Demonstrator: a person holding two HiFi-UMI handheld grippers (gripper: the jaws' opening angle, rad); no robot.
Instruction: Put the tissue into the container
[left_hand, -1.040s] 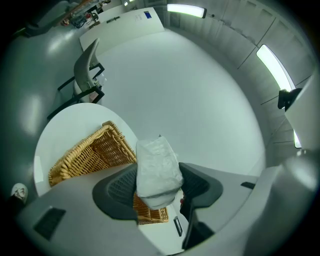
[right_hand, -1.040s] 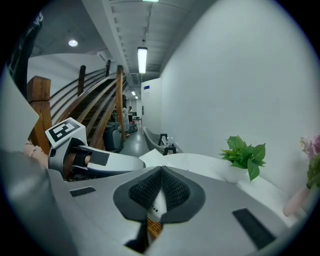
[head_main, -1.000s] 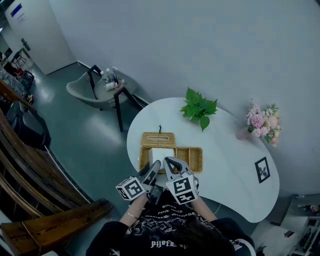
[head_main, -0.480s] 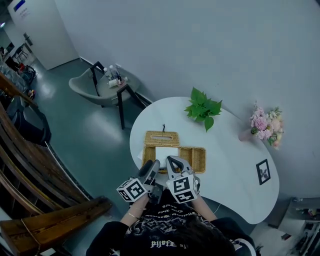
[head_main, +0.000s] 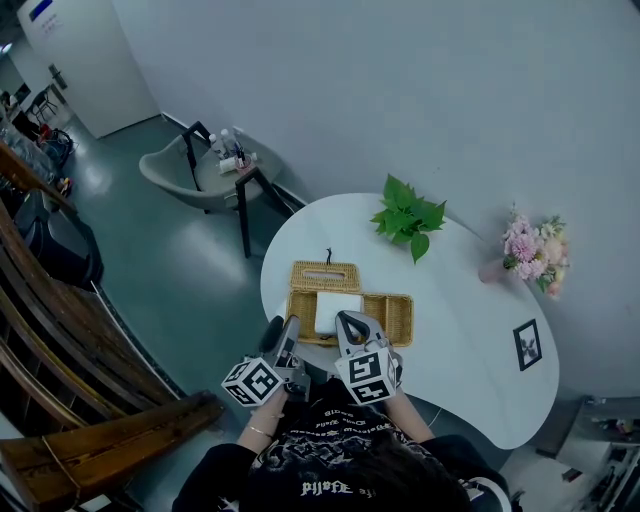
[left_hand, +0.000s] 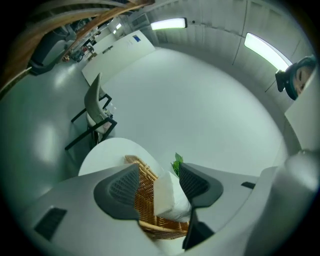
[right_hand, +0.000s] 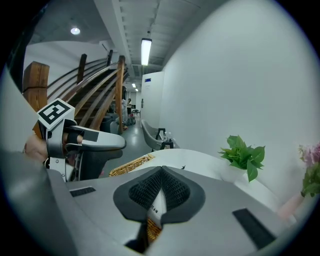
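The right claw (right_hand: 160, 180) is clamped shut on the near end of the white tissue pack (right_hand: 157, 206). The pack sits in the left half of the wicker container (head_main: 398, 303), by the near edge of the table (head_main: 460, 330). The left claw (left_hand: 159, 174) hangs just off that edge, jaws apart and empty, facing the pack. A second wicker piece (head_main: 322, 277) lies just behind the container.

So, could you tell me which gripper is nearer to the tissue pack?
Right. The right gripper is shut on the near edge of the tissue pack, which lies in the wicker container. The left gripper is open, apart from the pack, off its near-left side.
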